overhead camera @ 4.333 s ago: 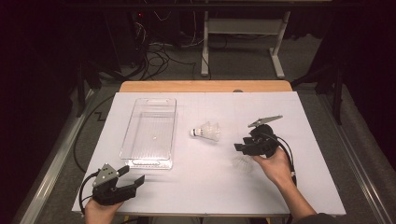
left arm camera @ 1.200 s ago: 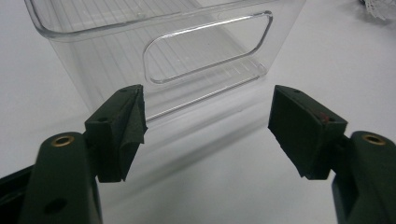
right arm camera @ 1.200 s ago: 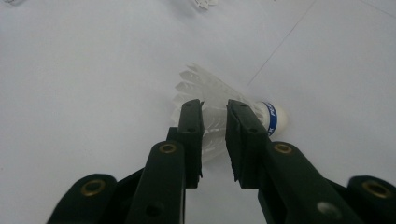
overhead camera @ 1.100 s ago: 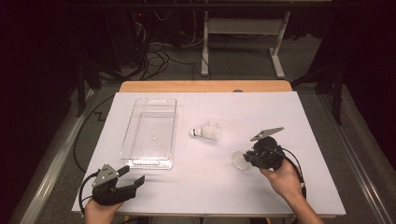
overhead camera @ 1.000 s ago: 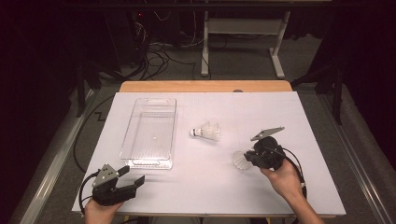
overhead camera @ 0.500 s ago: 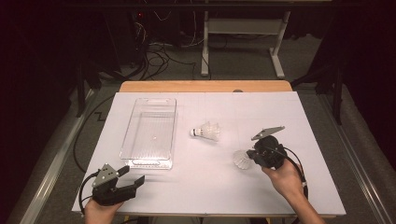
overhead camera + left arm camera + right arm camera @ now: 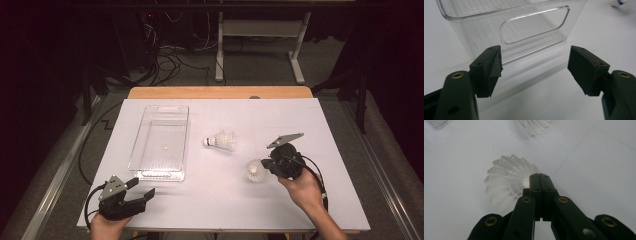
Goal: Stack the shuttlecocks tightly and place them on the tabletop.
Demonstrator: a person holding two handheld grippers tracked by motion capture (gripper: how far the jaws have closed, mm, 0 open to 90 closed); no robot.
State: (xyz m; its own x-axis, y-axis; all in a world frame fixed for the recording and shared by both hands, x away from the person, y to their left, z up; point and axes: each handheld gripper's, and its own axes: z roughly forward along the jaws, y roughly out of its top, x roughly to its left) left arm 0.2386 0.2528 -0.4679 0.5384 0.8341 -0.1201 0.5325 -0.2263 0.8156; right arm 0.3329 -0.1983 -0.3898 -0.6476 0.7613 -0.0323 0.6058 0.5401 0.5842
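A white shuttlecock (image 7: 254, 171) lies right of the table's middle, its open skirt (image 7: 506, 180) facing my right gripper. My right gripper (image 7: 264, 165) (image 7: 539, 176) has its jaws pressed together at the skirt's rim, apparently pinching it. A second shuttlecock (image 7: 222, 141) (image 7: 535, 126) lies on its side a little farther away, free of both grippers. At the near left corner my left gripper (image 7: 142, 187) (image 7: 535, 67) rests open, with nothing between its jaws. It points at the near end wall of a clear plastic bin (image 7: 150, 107) (image 7: 474, 27).
A white sheet (image 7: 225, 210) covers the table, and a wooden edge (image 7: 220, 92) shows at the far side. The clear bin stands left of centre with nothing in it. Cables and a desk frame (image 7: 260, 30) stand on the floor beyond.
Since the oldest frame my right hand has come nearer, and a shuttlecock now shows at its jaws. Over the last second hand and shuttlecock barely shifted. The left gripper has stayed put.
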